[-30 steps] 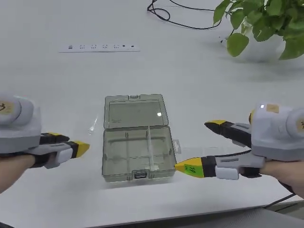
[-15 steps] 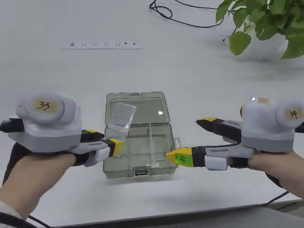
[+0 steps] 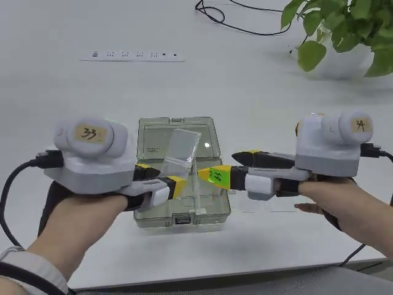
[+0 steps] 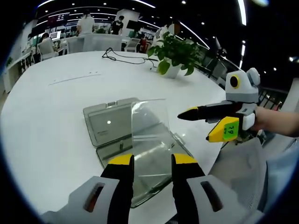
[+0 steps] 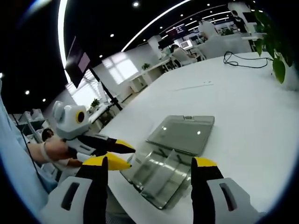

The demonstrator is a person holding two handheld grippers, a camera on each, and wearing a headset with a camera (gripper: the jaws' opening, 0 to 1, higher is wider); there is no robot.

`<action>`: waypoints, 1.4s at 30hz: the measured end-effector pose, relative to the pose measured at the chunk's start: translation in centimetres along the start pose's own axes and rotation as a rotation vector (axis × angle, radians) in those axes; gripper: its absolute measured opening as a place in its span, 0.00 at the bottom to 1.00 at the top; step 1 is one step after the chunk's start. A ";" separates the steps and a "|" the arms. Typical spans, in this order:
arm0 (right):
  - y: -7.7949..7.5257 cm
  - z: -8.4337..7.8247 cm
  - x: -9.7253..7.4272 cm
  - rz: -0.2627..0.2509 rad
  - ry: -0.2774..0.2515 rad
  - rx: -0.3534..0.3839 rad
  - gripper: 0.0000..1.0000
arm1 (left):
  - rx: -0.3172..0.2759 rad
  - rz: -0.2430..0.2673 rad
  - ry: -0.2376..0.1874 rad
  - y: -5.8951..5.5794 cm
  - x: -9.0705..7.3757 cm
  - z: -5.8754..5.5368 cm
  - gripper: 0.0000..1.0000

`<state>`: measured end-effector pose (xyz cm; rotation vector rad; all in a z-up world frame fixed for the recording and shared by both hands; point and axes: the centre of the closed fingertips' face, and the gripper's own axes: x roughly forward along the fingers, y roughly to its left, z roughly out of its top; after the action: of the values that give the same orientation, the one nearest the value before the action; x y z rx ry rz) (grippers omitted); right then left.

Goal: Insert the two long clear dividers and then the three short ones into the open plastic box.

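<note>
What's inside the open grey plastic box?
One upright clear divider stands in the grey plastic box; the left tongs and their held clear sheet hide part of its base.

In the head view the left gripper [image 3: 164, 177] covers the lower left of the box [image 3: 206, 216], and the bottom edge of the clear divider [image 3: 182, 149] disappears between its jaws. The plant [image 3: 344, 27] gets chopped off upper right, and the cable [image 3: 224, 15] runs off the top. Print on the white strip [image 3: 132, 56] is way too tiny to read.
</note>
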<state>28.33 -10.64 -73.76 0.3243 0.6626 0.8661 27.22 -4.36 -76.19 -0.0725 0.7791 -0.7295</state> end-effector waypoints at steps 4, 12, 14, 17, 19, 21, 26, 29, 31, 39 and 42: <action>0.1 0.0 0.5 0.003 0.006 0.049 0.63 | 0.001 -0.005 -0.005 -0.4 0.2 0.1 0.30; 0.9 0.5 1.6 0.014 0.002 0.151 0.38 | 0.000 -0.006 -0.021 -1.0 0.5 0.3 0.30; 1.0 0.6 1.9 0.014 -0.002 0.171 0.34 | 0.000 -0.008 -0.022 -1.2 0.6 0.3 0.30; 0.7 0.8 2.1 0.010 -0.001 0.219 0.28 | -0.001 -0.013 -0.021 -1.5 0.7 0.2 0.30; 0.7 0.8 2.2 0.002 -0.002 0.238 0.24 | -0.001 -0.014 -0.022 -1.6 0.8 0.2 0.30; 0.5 0.8 2.5 0.011 0.006 0.250 0.20 | -0.006 -0.014 -0.025 -1.6 0.9 0.3 0.30; 0.9 0.7 2.5 -0.006 0.002 0.263 0.13 | -0.018 -0.012 -0.034 -1.7 0.9 0.4 0.30; 0.5 0.7 2.6 -0.017 0.005 0.271 0.10 | -0.024 -0.008 -0.042 -1.7 1.0 0.5 0.30; 0.7 0.6 2.6 -0.018 0.007 0.265 0.09 | -0.035 -0.006 -0.047 -1.7 1.0 0.5 0.30; 1.4 0.6 2.7 -0.024 0.014 0.252 0.04 | -0.071 -0.003 -0.060 -1.9 1.1 0.6 0.30; 1.5 0.7 2.7 -0.021 0.014 0.260 0.03 | -0.100 -0.006 -0.068 -2.0 1.2 0.6 0.30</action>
<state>29.15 -7.55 -73.58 0.5442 0.7921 0.7639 27.03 -6.66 -75.86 -0.1892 0.7507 -0.6897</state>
